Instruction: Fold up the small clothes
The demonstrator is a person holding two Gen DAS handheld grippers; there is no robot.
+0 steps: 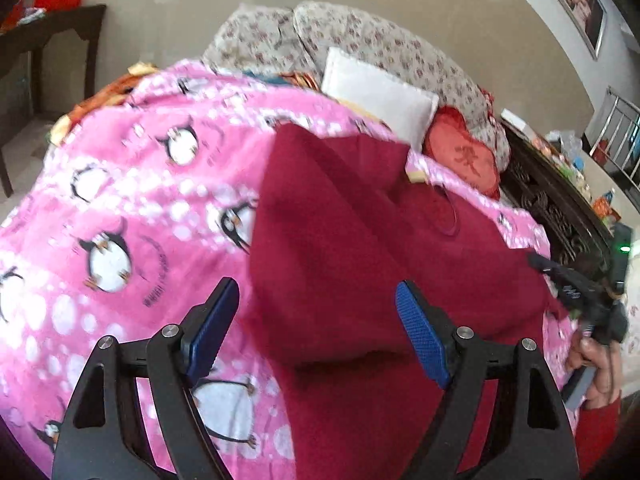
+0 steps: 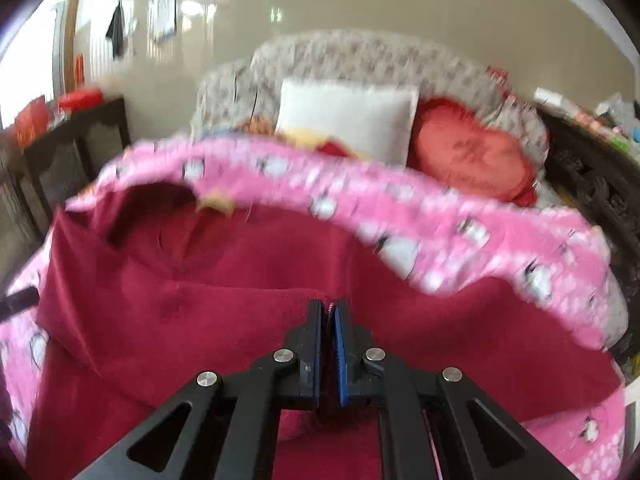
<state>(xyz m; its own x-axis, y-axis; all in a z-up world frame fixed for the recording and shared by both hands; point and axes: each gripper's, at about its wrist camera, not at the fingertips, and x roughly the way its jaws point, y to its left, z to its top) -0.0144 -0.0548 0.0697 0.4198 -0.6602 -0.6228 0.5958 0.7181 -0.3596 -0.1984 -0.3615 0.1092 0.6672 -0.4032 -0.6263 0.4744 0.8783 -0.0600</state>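
Left gripper (image 1: 320, 328) spread wide, blue pads (image 1: 420, 336) well apart and nothing between them, hovering above the near edge of the dark red garment (image 1: 360, 240). Lying on the pink penguin blanket (image 1: 120, 200), that garment, partly folded, one layer doubled over toward 11 o'clock, a neck opening toward 2 o'clock. At 3 o'clock in the left wrist view, the right gripper (image 1: 576, 284) at the garment's edge, with the person's hand (image 1: 600, 368) wrapped round its handle.

In the right wrist view, right gripper (image 2: 329, 332) pressed together on a fold of the dark red garment (image 2: 200, 300), a thin strip of red cloth showing between the pads. Blurred pink blanket (image 2: 440, 220) arching across 12 to 3 o'clock.

Beyond, at 12 o'clock, a white pillow (image 2: 348, 116), just beside it a red cushion (image 2: 472, 152), both against the floral headboard (image 2: 360, 56).
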